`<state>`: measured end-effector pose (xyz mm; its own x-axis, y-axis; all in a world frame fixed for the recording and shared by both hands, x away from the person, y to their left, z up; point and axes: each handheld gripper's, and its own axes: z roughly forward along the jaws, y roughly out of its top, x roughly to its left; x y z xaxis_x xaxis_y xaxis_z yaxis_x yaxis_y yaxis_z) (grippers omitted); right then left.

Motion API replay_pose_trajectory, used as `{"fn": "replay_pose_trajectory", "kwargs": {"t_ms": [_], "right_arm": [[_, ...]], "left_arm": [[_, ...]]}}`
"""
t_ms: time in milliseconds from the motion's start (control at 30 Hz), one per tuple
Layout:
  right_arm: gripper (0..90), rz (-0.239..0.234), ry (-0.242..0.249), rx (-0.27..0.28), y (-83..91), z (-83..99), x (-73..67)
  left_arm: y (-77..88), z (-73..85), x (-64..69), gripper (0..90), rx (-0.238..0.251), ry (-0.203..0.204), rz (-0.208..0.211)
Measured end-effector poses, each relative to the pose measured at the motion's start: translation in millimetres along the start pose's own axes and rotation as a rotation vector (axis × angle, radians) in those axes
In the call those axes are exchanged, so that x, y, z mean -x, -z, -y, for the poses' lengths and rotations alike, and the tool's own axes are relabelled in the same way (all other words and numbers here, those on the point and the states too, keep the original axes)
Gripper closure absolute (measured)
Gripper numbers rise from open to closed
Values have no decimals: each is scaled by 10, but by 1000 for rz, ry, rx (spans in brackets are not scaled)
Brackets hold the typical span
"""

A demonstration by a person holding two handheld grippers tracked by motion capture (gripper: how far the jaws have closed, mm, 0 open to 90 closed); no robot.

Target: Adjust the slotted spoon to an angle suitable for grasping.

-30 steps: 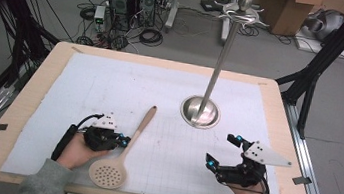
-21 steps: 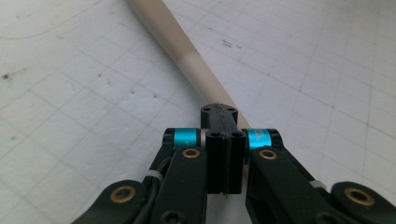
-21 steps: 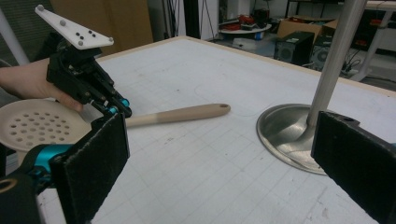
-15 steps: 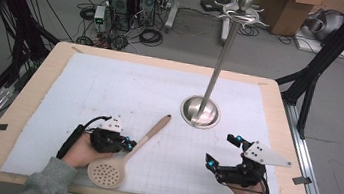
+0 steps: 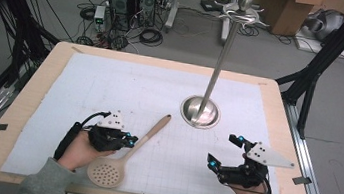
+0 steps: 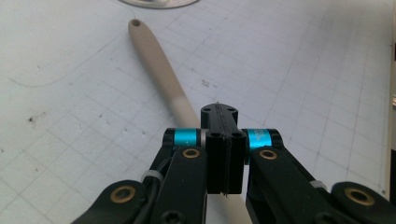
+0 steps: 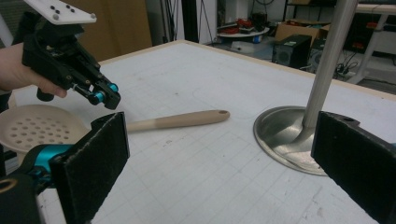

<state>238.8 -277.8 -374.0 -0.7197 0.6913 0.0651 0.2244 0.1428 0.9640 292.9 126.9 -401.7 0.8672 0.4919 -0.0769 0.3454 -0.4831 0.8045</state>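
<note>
A beige slotted spoon (image 5: 147,136) lies on the white mat, its perforated bowl near the front edge and its handle pointing toward the stand. My left gripper (image 5: 131,141) hovers just above the handle's lower part, with its jaws pressed together and nothing between them. In the left gripper view the spoon handle (image 6: 159,65) runs away from under the shut left gripper (image 6: 219,112). The right gripper view has the left gripper (image 7: 109,100) raised above the spoon (image 7: 177,120). My right gripper (image 5: 223,150) rests at the front right, open and holding nothing; its pads (image 7: 93,163) stand wide apart.
A metal stand with a round base (image 5: 201,112) and a tall pole rises right of centre on the mat (image 5: 110,89); its base (image 7: 285,135) sits close ahead of my right gripper. Wooden table edges surround the mat. Cables, computers and boxes lie on the floor beyond.
The spoon's handle has swung to the right while its bowl stayed put. My left gripper shifted right along with it and then lifted a little. The right gripper has not moved.
</note>
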Motion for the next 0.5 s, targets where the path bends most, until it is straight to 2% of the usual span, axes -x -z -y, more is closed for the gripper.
{"fn": "replay_pose_trajectory", "kwargs": {"t_ms": [100,300,500], "right_arm": [[31,0,1,10,18,-7,3],[31,-5,3,19,29,-18,9],[31,-2,-5,21,37,-4,32]], "left_arm": [[-16,-53,54,897,-1,9,-13],[-151,-124,23,896,-39,76,-106],[-276,-127,-56,897,-77,95,-121]]}}
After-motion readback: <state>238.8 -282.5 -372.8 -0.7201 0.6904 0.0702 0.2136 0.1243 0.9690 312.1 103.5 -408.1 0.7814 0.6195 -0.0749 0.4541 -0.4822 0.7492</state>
